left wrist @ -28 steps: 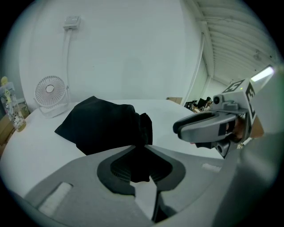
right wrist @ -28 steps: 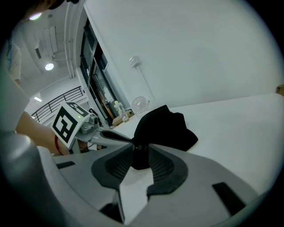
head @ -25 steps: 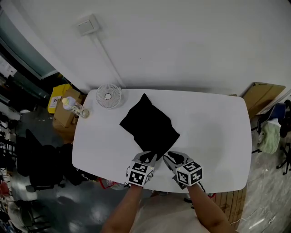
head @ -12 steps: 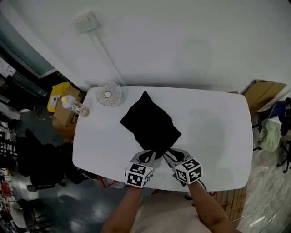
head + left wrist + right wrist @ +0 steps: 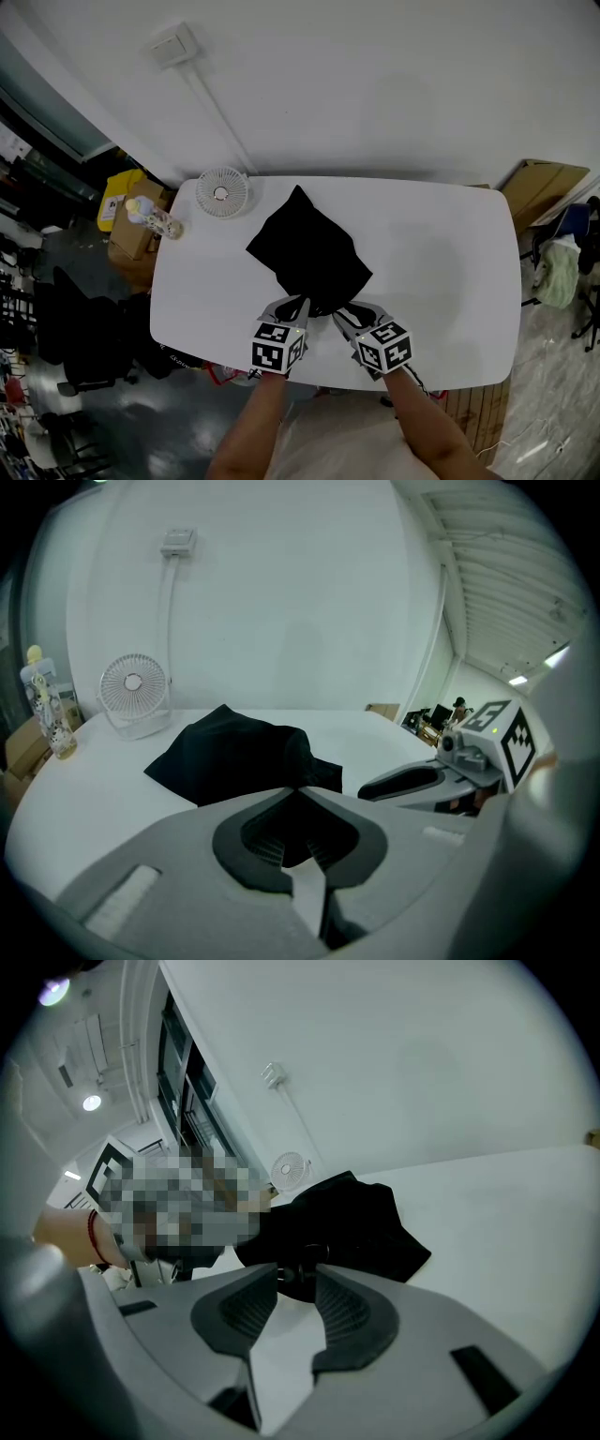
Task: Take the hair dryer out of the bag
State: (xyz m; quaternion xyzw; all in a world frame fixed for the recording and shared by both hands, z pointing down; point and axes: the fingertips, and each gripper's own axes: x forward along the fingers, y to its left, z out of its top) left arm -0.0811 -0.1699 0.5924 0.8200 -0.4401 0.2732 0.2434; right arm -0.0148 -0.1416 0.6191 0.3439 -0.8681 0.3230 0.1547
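Note:
A black cloth bag [image 5: 309,253] lies in the middle of the white table [image 5: 441,281]. The hair dryer is hidden inside it. My left gripper [image 5: 298,307] is shut on the bag's near edge [image 5: 298,782] and holds that fabric a little off the table. My right gripper [image 5: 343,314] sits just right of it, open, with its tips [image 5: 295,1274] at the bag's mouth. A dark rounded part [image 5: 302,1258] shows just beyond those tips; I cannot tell what it is. The pads do not press on it.
A small white fan [image 5: 222,195] stands at the table's far left corner, with a pale bottle [image 5: 155,221] near the left edge. A cardboard box [image 5: 536,190] leans by the wall at right. Boxes and clutter fill the floor at left.
The left gripper's jaws have shut on the bag's near edge and lifted it slightly toward me. The right gripper has stayed almost in place.

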